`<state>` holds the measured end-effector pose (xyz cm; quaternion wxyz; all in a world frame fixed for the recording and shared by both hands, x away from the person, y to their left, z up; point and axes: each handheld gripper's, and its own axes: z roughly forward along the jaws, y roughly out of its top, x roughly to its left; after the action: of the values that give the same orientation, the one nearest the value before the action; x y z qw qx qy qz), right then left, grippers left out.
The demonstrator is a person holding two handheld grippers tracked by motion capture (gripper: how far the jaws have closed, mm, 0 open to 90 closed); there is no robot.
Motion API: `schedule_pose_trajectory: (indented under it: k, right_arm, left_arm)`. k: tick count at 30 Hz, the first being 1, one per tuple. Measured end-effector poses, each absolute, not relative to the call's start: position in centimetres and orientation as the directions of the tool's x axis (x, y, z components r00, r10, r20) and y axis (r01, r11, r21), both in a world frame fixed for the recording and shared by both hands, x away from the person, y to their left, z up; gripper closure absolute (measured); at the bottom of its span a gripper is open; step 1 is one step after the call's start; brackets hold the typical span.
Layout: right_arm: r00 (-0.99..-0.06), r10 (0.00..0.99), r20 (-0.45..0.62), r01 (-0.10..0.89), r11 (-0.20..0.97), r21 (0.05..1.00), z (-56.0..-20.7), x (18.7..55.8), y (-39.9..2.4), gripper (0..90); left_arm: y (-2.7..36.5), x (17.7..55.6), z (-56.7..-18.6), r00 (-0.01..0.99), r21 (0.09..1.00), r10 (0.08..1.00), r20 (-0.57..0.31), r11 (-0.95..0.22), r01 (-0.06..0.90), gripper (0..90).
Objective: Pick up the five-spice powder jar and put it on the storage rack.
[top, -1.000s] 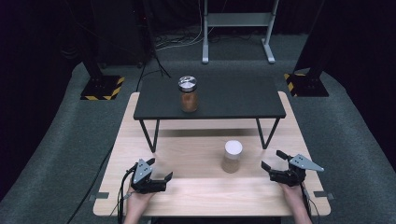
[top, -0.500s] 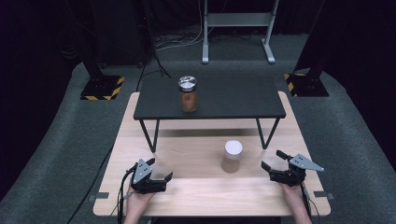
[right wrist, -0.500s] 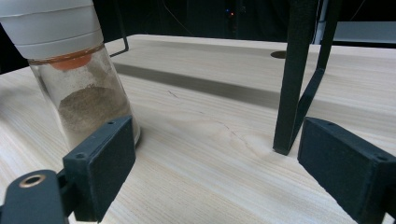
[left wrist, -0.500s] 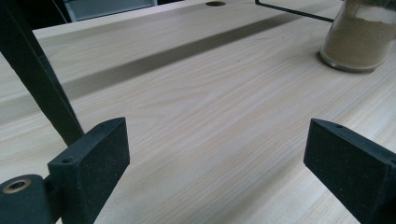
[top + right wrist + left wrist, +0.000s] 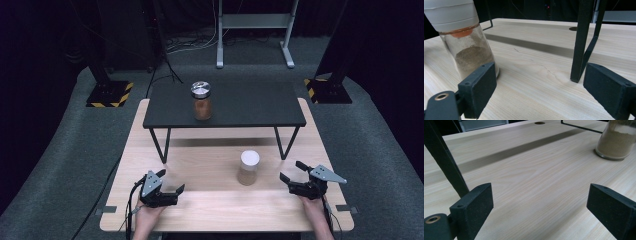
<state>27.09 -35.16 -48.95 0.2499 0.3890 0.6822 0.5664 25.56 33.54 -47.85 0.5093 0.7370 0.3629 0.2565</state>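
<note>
The white-lidded jar [image 5: 248, 168] is being stood upright on the wooden surface [image 5: 210, 200], long axis vertical, in front of the black shelf [image 5: 250, 104]. The right gripper [image 5: 292, 176] is being held nearer it, with the jar lying just to its left; the left gripper [image 5: 171, 181] is being held well apart. Both sets of fingers are being kept wide apart, nothing clamped. A second jar [image 5: 202, 100] is being left standing on the shelf.

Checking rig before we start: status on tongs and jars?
Left tongs open, right tongs open, both empty. White-lid jar upright on table, silver-lid jar on black shelf. Nothing blocking.
</note>
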Motion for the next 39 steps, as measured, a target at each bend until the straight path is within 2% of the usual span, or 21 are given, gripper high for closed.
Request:
schedule_pose_trajectory:
  k: [39]
  right_arm:
    - [-0.572, 0.814, 0.099, 0.247, 0.056, 0.967, -48.95, 27.06, -35.13, 9.8]
  left_arm:
    - [33.45, 25.51, -47.81, 0.606, 0.936, 0.795, 0.013, -0.223, 0.273, 6.7]
